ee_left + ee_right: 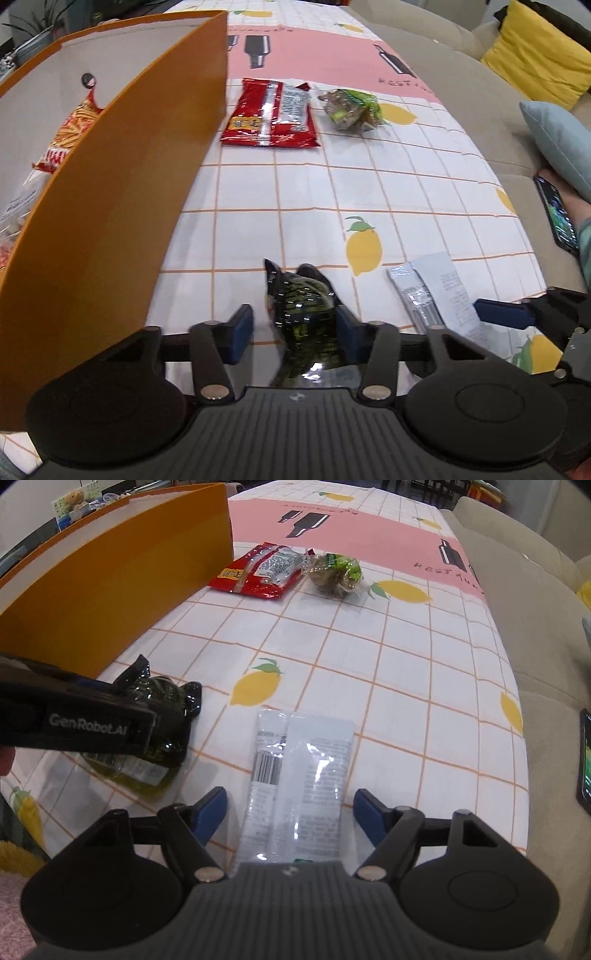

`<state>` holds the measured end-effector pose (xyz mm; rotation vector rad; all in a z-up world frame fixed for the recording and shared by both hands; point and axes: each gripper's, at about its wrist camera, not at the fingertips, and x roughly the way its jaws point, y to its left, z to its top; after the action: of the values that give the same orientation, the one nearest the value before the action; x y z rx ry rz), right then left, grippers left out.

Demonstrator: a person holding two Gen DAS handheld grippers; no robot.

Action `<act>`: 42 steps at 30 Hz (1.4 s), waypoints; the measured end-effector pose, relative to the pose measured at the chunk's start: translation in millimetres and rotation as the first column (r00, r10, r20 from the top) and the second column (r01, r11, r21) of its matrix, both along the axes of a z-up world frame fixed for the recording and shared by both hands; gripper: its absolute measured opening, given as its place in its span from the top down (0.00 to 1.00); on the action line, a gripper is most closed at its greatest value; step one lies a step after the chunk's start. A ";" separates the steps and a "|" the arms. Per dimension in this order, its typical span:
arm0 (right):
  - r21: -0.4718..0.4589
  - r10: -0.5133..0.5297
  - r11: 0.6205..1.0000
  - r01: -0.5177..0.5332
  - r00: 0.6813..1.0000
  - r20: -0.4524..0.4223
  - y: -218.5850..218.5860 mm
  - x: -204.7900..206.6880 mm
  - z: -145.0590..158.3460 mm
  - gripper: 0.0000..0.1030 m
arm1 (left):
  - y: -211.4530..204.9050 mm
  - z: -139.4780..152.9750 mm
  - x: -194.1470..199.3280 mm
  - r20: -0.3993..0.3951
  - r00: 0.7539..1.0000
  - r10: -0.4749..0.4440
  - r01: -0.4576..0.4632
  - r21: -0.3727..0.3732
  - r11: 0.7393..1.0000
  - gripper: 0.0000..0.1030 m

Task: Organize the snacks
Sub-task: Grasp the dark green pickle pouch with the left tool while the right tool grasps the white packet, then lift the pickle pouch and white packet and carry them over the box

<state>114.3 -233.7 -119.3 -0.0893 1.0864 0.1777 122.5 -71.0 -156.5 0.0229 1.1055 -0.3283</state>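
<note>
A dark green glossy packet [303, 306] lies on the lemon-print tablecloth [295, 192] between the fingers of my left gripper [295, 332]. It touches the right pad, while a gap shows at the left pad, so the gripper is open. In the right wrist view, a white and silver packet [299, 775] lies flat between the spread fingers of my right gripper [290, 808], which is open with gaps on both sides. A red packet [271, 114] and a clear green packet [349, 109] lie farther off. The orange box [110, 184] at the left holds several snack bags [70, 133].
The box's tall orange wall [110, 583] stands close to the left of both grippers. A sofa with a yellow cushion [539, 62] and a pale blue cushion [561, 144] borders the table on the right. A phone [557, 214] lies there beside a person's arm.
</note>
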 end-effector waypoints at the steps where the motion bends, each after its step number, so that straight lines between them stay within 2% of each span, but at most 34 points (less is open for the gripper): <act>1: 0.000 0.005 1.000 -0.005 1.000 0.003 0.3 -0.6 0.9 0.38 | -0.7 0.3 -0.6 0.000 1.000 -0.007 0.007 -0.002 1.000 0.58; 3: 0.000 0.011 1.000 -0.011 1.000 0.008 1.1 -1.3 2.0 0.44 | -2.6 0.5 -1.2 0.004 1.000 -0.012 0.012 0.006 1.000 0.58; 4: -0.001 0.014 1.000 -0.014 1.000 0.012 1.5 -1.4 2.8 0.51 | -3.2 0.5 -0.9 0.002 1.000 -0.013 0.013 0.007 1.000 0.58; 5: 0.000 0.018 1.000 -0.018 1.000 0.015 1.9 -1.5 3.6 0.52 | -3.3 0.7 -0.6 0.000 1.000 -0.013 0.013 0.007 1.000 0.58; 11: 0.018 0.006 1.000 -0.006 1.000 0.020 0.9 -1.2 4.6 0.56 | -2.0 2.2 -0.3 -0.002 1.000 -0.008 0.008 0.000 1.000 0.59; 17: 0.106 -0.052 0.993 0.046 0.997 0.061 -8.1 1.9 14.7 0.56 | 5.5 16.4 -0.8 0.012 1.000 0.013 -0.013 -0.058 0.998 0.59; 23: 0.175 -0.070 0.984 0.037 0.980 0.184 -11.3 0.1 40.4 0.56 | 12.1 48.1 0.7 0.062 0.998 0.033 -0.025 -0.123 0.992 0.59; 30: 0.180 -0.053 0.984 0.006 0.964 0.259 -2.0 -1.3 62.1 0.56 | 33.4 94.7 1.3 0.127 0.990 0.061 -0.043 -0.143 0.989 0.59; 37: 0.175 0.037 0.979 -0.107 0.930 0.365 27.9 -1.3 100.4 0.56 | 75.2 133.8 8.2 0.163 0.982 0.092 -0.072 -0.123 0.990 0.59; 42: 0.199 0.093 0.961 -0.191 0.904 0.418 54.3 7.2 132.4 0.56 | 108.9 157.6 18.4 0.183 0.976 0.118 -0.102 -0.092 0.991 0.59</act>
<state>121.5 -179.4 13.1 0.0094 0.6358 0.4022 140.9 37.9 1.1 -0.0784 0.9010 -0.2660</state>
